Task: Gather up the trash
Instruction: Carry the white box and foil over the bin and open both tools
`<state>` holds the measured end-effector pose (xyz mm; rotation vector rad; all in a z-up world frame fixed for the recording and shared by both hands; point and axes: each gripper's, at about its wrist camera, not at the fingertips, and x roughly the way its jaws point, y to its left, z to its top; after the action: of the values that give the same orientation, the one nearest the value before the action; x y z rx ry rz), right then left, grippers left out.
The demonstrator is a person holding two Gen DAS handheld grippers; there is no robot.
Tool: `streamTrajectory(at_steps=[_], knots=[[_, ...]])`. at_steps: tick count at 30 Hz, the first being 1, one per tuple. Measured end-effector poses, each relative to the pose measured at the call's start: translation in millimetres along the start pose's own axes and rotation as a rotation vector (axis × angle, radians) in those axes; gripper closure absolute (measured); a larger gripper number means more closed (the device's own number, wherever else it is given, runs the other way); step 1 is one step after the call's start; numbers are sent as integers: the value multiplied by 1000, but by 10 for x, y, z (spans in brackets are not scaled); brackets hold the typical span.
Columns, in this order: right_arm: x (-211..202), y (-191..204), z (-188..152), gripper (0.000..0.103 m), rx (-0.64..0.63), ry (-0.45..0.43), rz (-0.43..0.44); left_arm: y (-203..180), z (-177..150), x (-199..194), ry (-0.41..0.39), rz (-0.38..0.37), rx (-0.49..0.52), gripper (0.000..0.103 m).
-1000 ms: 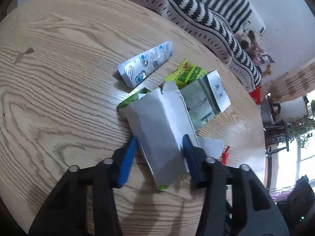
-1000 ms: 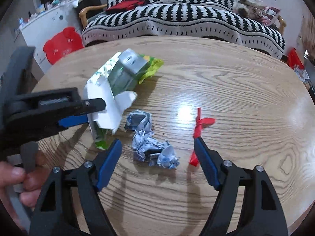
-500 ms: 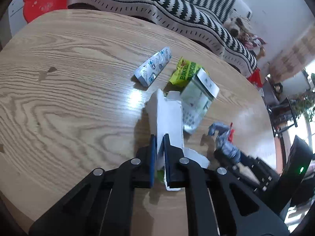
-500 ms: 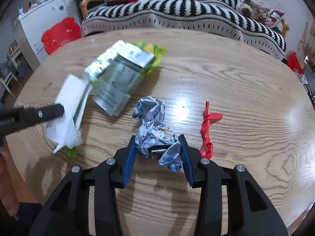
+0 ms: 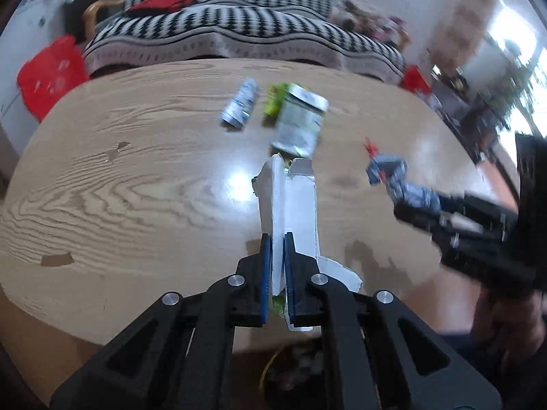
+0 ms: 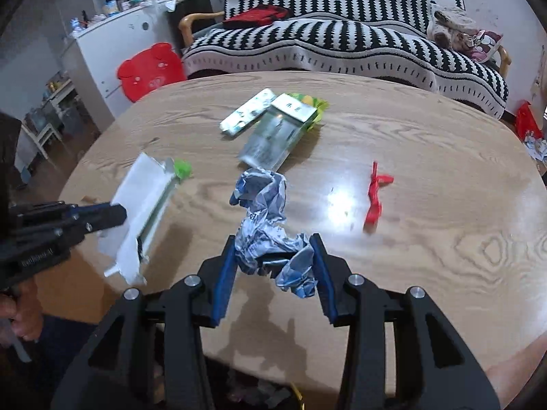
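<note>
My left gripper (image 5: 277, 239) is shut on a flattened white carton (image 5: 290, 201) and holds it above the round wooden table (image 5: 136, 177); in the right wrist view that carton (image 6: 143, 205) hangs at the left in the left gripper (image 6: 116, 213). My right gripper (image 6: 275, 239) is shut on a crumpled blue-and-white wrapper (image 6: 266, 225), lifted off the table; the left wrist view shows that wrapper (image 5: 396, 177) at the right. Still lying on the table are a blister pack (image 6: 248, 116), a silver-green carton (image 6: 277, 133), a yellow-green packet (image 6: 312, 104) and a red twist of plastic (image 6: 374, 194).
A trash bin with litter inside (image 5: 294, 372) sits below the table's near edge, under both grippers. A black-and-white striped sofa (image 6: 342, 44) stands behind the table. A red stool (image 6: 150, 68) and a white cabinet (image 6: 112, 44) are at the back left.
Both grippers closed on their pieces, the left on the white carton and the right on the crumpled wrapper, then lifted them and drew back toward the near edge of the table.
</note>
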<state>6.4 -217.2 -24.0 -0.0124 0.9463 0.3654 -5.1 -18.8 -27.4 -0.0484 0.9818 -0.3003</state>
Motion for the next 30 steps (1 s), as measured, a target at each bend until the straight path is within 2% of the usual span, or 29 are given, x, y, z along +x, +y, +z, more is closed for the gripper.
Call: streamTrajectory(at_steps=[6, 9, 14, 20, 24, 30], knots=[[-417, 59, -398, 61, -3, 7, 40, -344, -511, -150, 34, -22, 151, 96], [-531, 104, -675, 61, -3, 33, 61, -467, -831, -160, 77, -26, 204, 96], [-522, 253, -1260, 61, -24, 155, 102, -582, -1237, -91, 147, -36, 265, 96], [-268, 335, -1774, 61, -13, 339, 126, -766, -1736, 199, 288, -36, 355, 96], [-172, 358, -1858, 61, -23, 384, 111, -880, -1874, 287, 323, -48, 395, 96], [-158, 373, -1843, 60, -10, 395, 123, -890, -1904, 368, 351, -51, 394, 96]])
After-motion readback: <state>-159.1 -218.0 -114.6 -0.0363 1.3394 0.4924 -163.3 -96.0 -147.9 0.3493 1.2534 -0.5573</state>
